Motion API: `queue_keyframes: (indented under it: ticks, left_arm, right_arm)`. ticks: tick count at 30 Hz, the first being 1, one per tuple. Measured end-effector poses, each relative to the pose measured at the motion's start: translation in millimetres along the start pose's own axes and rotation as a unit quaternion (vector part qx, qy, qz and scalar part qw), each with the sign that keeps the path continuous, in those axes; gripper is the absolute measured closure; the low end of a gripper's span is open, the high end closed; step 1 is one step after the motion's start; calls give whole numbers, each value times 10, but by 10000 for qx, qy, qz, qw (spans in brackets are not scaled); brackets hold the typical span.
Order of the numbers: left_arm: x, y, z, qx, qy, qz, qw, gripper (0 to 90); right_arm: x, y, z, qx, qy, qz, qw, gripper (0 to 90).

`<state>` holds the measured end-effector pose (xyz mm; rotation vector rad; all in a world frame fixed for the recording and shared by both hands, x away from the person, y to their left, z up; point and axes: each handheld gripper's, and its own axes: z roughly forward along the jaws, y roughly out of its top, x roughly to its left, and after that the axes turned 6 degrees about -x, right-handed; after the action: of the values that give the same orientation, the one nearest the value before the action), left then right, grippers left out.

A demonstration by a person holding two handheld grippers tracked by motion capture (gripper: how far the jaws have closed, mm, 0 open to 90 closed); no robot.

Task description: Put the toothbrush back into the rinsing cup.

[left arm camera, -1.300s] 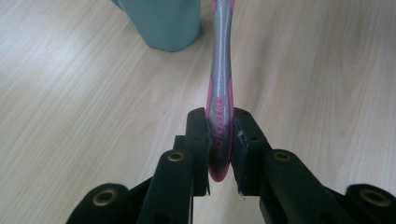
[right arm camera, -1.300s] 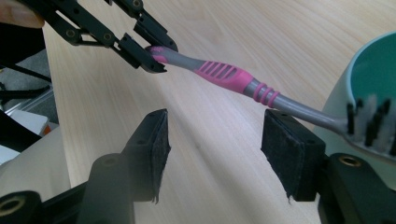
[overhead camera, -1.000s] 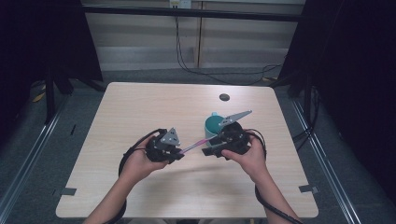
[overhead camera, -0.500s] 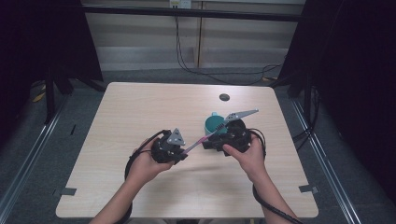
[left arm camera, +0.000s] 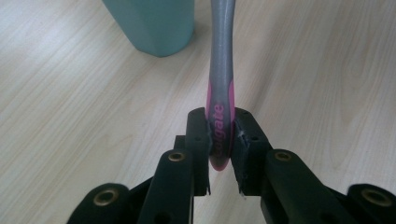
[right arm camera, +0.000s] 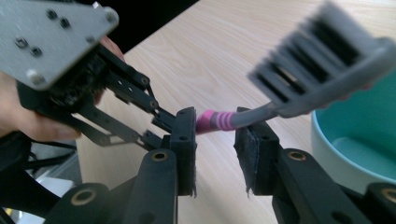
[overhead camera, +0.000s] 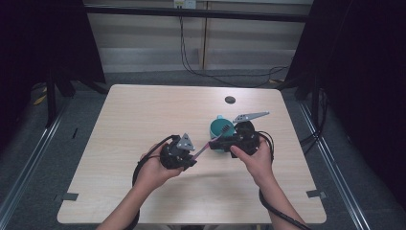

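The left gripper (left arm camera: 219, 154) has its jaws closed on the handle end of the toothbrush (left arm camera: 221, 79), held above the surface (overhead camera: 143, 115). The right gripper (right arm camera: 215, 135), jaws open, stands around its neck. The teal cup (overhead camera: 222, 128) just beyond probably waits for it; placing is left.

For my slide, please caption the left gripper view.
Left gripper clamps a pink-grey toothbrush beside a teal cup.

a small dark disc (overhead camera: 230, 99) is lying on the light wooden tabletop (overhead camera: 143, 115), near its far edge.
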<state>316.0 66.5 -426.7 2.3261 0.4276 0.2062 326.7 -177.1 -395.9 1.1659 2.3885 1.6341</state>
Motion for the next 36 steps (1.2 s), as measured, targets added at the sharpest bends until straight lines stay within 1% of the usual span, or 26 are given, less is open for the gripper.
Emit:
queue_keyframes:
  ticks: [2,3,6,7,10,11,12,13,14,15,16,18,21,22,23,25,26,27,28,29,30,31,32,34,35,36]
  left_arm:
    - [-16,0,22,-5,-25,-78,10000,785]
    - [-12,3,22,29,-21,-41,10000,785]
    - [-17,12,33,30,-72,-84,9999,784]
    - [-33,14,46,14,-36,-114,9999,784]
    - [-49,24,67,68,-62,-84,9999,780]
    - [-58,27,82,85,-94,-97,9999,778]
    - [-67,31,92,101,-119,-129,9998,778]
    - [-74,40,103,135,-102,-89,9998,775]
    - [-82,44,108,149,-85,-144,9998,775]
    - [-80,50,110,165,-97,-133,9997,776]
    - [-82,51,114,136,-89,-172,9997,776]
    - [-78,50,116,119,-50,-207,9997,779]
    - [-105,63,119,76,-101,-164,9998,794]
    - [-121,76,119,101,-118,-123,9998,794]
    - [-129,80,121,107,-108,-110,9998,794]
    - [-127,80,132,77,-150,-154,9997,796]
    - [-126,79,135,45,-174,-145,9997,796]
    - [-130,82,140,18,-185,-126,9997,796]
    - [-134,84,143,12,-193,-121,9997,794]
    - [-143,85,150,-3,-220,-139,9997,794]
    - [-152,90,154,-17,-247,-151,9996,791]
    - [-164,94,161,-46,-264,-223,9994,791]
    - [-162,98,160,-22,-288,-224,9993,791]
    - [-150,93,160,-32,-262,-406,9988,796]
    - [-136,88,159,-37,-274,-411,9988,801]
    - [-126,82,155,-63,-255,-468,9986,801]
  right_arm:
    - [-3,1,1,-46,55,57,10000,701]
    - [-1,3,2,-49,60,54,10000,705]
    - [4,7,2,-86,85,74,9999,722]
    - [3,8,1,-121,138,91,9998,726]
    - [11,18,8,-155,175,157,9996,740]
    - [10,20,12,-203,235,214,9993,748]
    - [10,20,12,-203,235,214,9993,748]
    - [10,20,16,-206,249,208,9993,754]
    - [14,20,26,-217,281,226,9991,758]
    - [15,20,32,-236,289,241,9990,759]
    - [17,21,37,-269,287,278,9988,765]
    - [14,22,45,-327,360,365,9981,776]
    - [21,25,61,-336,322,336,9984,770]
    - [25,26,69,-328,307,335,9984,799]
    - [36,29,75,-317,361,333,9983,804]
    - [52,40,73,-318,374,291,9984,817]
    - [62,48,72,-338,440,333,9979,823]
    - [72,54,67,-355,417,321,9980,825]
    - [74,58,67,-362,483,321,9977,830]
    - [77,62,66,-359,509,323,9975,830]
    - [84,69,63,-355,449,304,9979,831]
    - [85,73,63,-370,456,302,9978,831]
    - [86,76,63,-372,461,309,9978,832]
    - [82,75,62,-390,460,338,9976,831]
    - [80,66,60,-405,454,369,9975,828]
    - [80,66,60,-405,454,369,9975,828]
